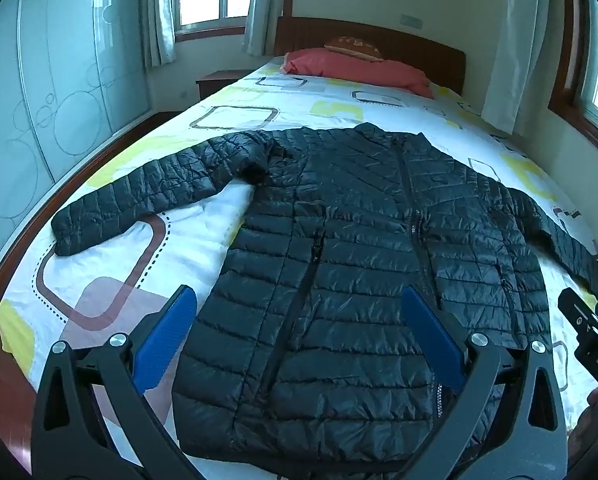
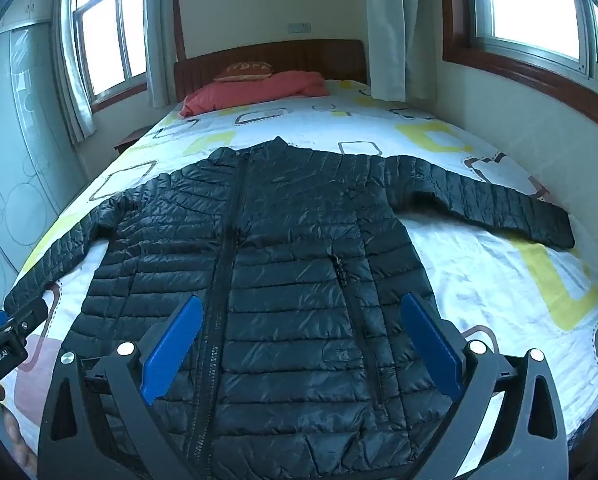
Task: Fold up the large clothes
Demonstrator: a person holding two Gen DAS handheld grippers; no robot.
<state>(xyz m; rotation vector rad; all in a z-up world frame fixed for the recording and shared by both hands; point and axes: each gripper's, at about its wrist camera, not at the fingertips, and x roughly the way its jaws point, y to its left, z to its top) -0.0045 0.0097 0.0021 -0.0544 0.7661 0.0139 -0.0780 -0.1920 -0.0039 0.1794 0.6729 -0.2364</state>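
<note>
One black quilted jacket [image 1: 363,264] lies spread flat, front up and zipped, on the bed [image 1: 203,240], just ahead of and below both tools. Its hem is nearest them and its collar farthest. Two sleeves stretch out sideways: one ahead and to the left of the left hand-held gripper [image 1: 299,336], the other ahead and to the right of the right hand-held gripper [image 2: 303,344]. Each hand-held gripper has its blue fingers spread wide apart with nothing between them, hovering above the hem and tilted down toward it. In each view the other tool shows at the frame's edge, so the two are side by side.

Judging from this, no fold has begun. The fabric looks slick and puffy, so a shallow pinch could slip off, or catch only the top layer and drag the front away from the back. Pulling a sleeve across could rumple the patterned sheet [image 1: 111,248] beneath or skew the body, leaving a crooked fold. Trapped air may make a fold spring back open.

Beyond the collar, far ahead, sit one pink pillow [image 2: 255,90] with one small brown cushion [image 2: 245,70] on it, against the headboard [image 2: 299,56]. Two windows [image 2: 539,4] show from the right tool's view, with curtains beside them.
</note>
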